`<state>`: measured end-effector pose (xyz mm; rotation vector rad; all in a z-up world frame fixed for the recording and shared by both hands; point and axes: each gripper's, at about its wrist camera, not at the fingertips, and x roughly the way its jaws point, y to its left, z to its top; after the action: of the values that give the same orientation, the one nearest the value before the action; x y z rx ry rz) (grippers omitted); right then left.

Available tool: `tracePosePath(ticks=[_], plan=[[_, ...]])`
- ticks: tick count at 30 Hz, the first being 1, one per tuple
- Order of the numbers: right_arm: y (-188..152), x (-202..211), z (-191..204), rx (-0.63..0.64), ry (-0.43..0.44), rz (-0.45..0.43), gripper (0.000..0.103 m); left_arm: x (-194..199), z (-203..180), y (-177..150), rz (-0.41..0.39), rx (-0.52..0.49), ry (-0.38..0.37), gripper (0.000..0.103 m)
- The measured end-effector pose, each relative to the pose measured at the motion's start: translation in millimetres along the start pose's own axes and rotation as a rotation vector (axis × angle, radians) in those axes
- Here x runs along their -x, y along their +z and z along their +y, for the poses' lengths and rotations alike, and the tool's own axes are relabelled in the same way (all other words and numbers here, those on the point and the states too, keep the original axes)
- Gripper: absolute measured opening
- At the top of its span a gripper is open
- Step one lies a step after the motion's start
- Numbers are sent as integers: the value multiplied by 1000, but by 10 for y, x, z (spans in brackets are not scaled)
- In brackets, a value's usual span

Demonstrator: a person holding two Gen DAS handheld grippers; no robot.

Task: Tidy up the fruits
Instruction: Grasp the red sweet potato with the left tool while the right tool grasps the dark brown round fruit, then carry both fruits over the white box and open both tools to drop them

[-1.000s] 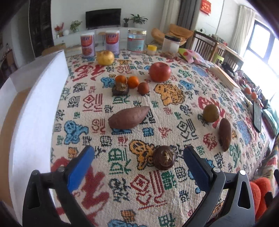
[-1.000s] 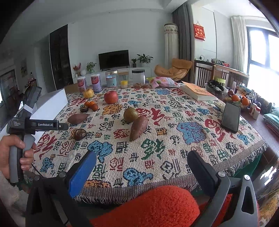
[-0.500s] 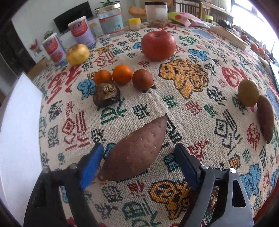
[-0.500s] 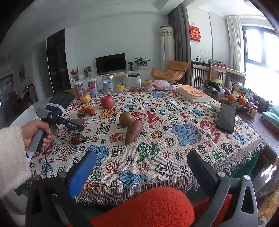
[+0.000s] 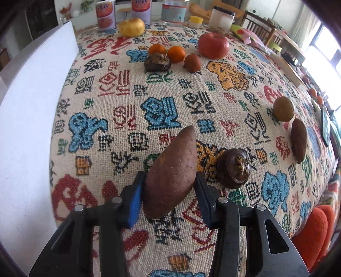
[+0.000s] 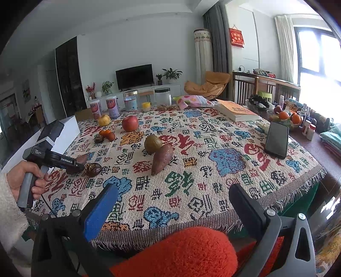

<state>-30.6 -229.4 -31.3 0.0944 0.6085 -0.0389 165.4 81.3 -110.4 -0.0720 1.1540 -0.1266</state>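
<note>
A brown sweet potato (image 5: pixel 170 176) lies on the patterned tablecloth (image 5: pixel 119 119) between the blue pads of my left gripper (image 5: pixel 168 181). The jaws are closing and both pads touch its sides. A dark mangosteen (image 5: pixel 233 168) sits just right of it. From the right wrist view, a hand (image 6: pixel 27 179) holds the left gripper (image 6: pixel 74 168) at the table's left edge. My right gripper (image 6: pixel 172 198) hangs open and empty before the table's near edge. A second sweet potato (image 6: pixel 162 158) and a green-brown round fruit (image 6: pixel 153 143) lie mid-table.
A red apple (image 5: pixel 213 45), two oranges (image 5: pixel 175 54), another mangosteen (image 5: pixel 157 62) and a yellow fruit (image 5: pixel 131 27) lie farther back, before cans (image 5: pixel 105 12). A white board (image 5: pixel 25 106) borders the left. A phone (image 6: pixel 277 139) and a book (image 6: pixel 236 110) lie right.
My left gripper moved forward past the mangosteen and down over the sweet potato, and its jaws came in from wide open onto the potato's sides. The right gripper stayed in place.
</note>
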Motion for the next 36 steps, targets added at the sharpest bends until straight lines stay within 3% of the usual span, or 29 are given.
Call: tracePosePath(ticks=[4,10,12,16,17,18,19,24,28,29,30,36], plan=[[-21,-64,51,6,30,36,103,-9,-77,-57,-15,-91,14,49],[-73,-182,186,27,102,121,103,-40,-124,-5,-50,-133,32,43],[-36,-290,228,35,165,172,103,-22,-59,-5,-64,-85,-1,42],[189,-847,501,59,355,374,102,200,93,-134,-107,66,-109,42],[264,-964,611,81,367,386,89,300,117,-192,-125,90,-132,42],[338,-1070,740,112,376,389,69,423,134,-266,-148,111,-156,42],[404,-1176,878,140,391,394,63,543,151,-331,-172,127,-176,42],[504,-1838,1480,154,478,474,61,831,256,-486,-239,164,-171,42],[352,-2213,1819,246,410,524,61,917,399,-522,-262,222,-188,42],[316,-2218,1858,267,402,515,60,965,430,-538,-271,232,-196,42],[309,-2187,1877,289,396,485,45,1030,461,-558,-282,242,-207,42],[539,-1957,1902,218,476,482,45,1821,726,-736,-391,315,-305,42]])
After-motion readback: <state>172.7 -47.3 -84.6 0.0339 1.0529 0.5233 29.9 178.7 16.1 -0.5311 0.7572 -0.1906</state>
